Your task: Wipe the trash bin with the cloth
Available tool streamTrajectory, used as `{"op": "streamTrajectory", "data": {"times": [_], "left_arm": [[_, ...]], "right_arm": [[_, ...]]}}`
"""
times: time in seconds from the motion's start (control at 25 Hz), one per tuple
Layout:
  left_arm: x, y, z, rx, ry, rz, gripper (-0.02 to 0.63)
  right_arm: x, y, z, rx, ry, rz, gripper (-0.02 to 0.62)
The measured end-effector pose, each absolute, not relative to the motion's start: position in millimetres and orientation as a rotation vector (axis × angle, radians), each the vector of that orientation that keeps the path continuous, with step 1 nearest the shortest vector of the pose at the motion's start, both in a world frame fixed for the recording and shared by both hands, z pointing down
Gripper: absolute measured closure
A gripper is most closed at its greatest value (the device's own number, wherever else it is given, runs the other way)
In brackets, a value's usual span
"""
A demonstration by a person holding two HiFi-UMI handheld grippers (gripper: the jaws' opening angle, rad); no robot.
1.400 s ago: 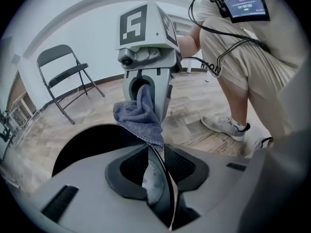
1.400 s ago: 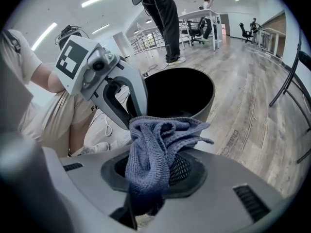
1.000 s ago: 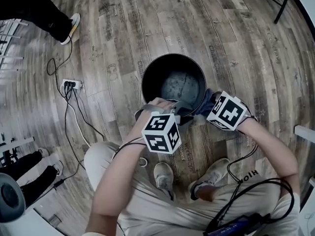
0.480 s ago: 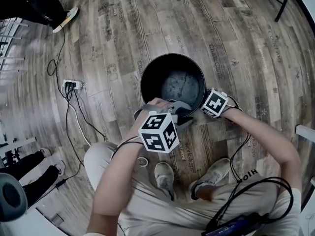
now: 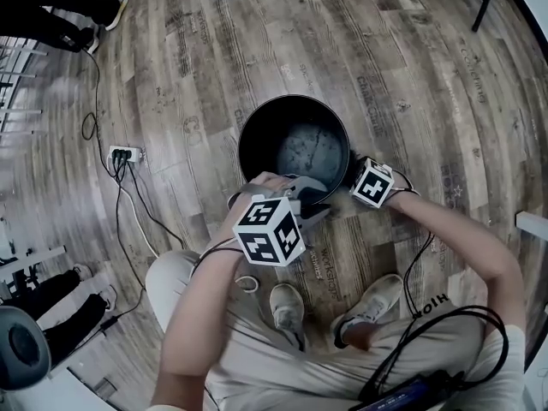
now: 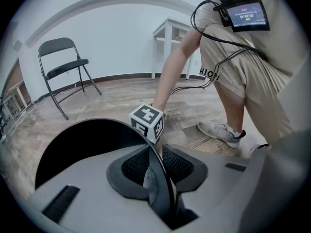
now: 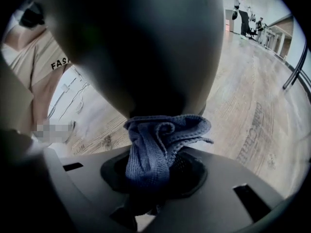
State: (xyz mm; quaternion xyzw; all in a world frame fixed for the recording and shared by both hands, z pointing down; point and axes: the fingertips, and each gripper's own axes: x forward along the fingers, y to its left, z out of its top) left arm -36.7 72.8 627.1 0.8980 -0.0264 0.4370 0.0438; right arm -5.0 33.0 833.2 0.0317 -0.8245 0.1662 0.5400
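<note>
The trash bin (image 5: 257,139), a round dark pail, stands open on the wood floor (image 5: 411,67) just above the middle of the head view, its scuffed bottom showing. The cloth (image 7: 151,147), a blue knitted rag, is bunched in the right gripper (image 7: 155,173), whose fingers pinch it tight. The left gripper (image 6: 156,171) steadies the pail, its fingers closed on the rim with one pad inside and one outside.

The step in hand looks like wiping the bin's outer wall. To do it well, the rag's soft bulk should bear on the wall, not the hard fingertips. Strokes should follow the curve and overlap, with even pressure toward the bin's centre, so that the left grip counters the push and the pail neither skids nor tips.

The rag's loose crown pokes past the right fingers toward the grey wall that fills the upper part of the right gripper view. It seems to touch that wall low down, though the shadow there makes contact hard to be sure of. In the head view this gripper sits just outside the bin at its lower right, and the left one holds the rim at the bin's lower edge.

The power strip (image 5: 122,151) and its cords, at the left of the frame, lie well apart.
</note>
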Motion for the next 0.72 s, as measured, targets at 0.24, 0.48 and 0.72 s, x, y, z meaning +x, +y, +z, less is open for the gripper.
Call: {"op": "streamTrajectory", "data": {"times": [0.24,0.48,0.72], "left_arm": [[-32,63,617,2.629,-0.178,1.255,0.515],[-14,31,608,2.543,-0.473,1.104,0.509],[-12,36,611,2.576,-0.471,1.175,0.515]], "right_arm": [[14,47,771,0.116,-2.001,0.403,0.482],[14,48,722,0.171,-2.082,0.484,0.482],[12,42,692,0.187,-2.120,0.464,0.482]]}}
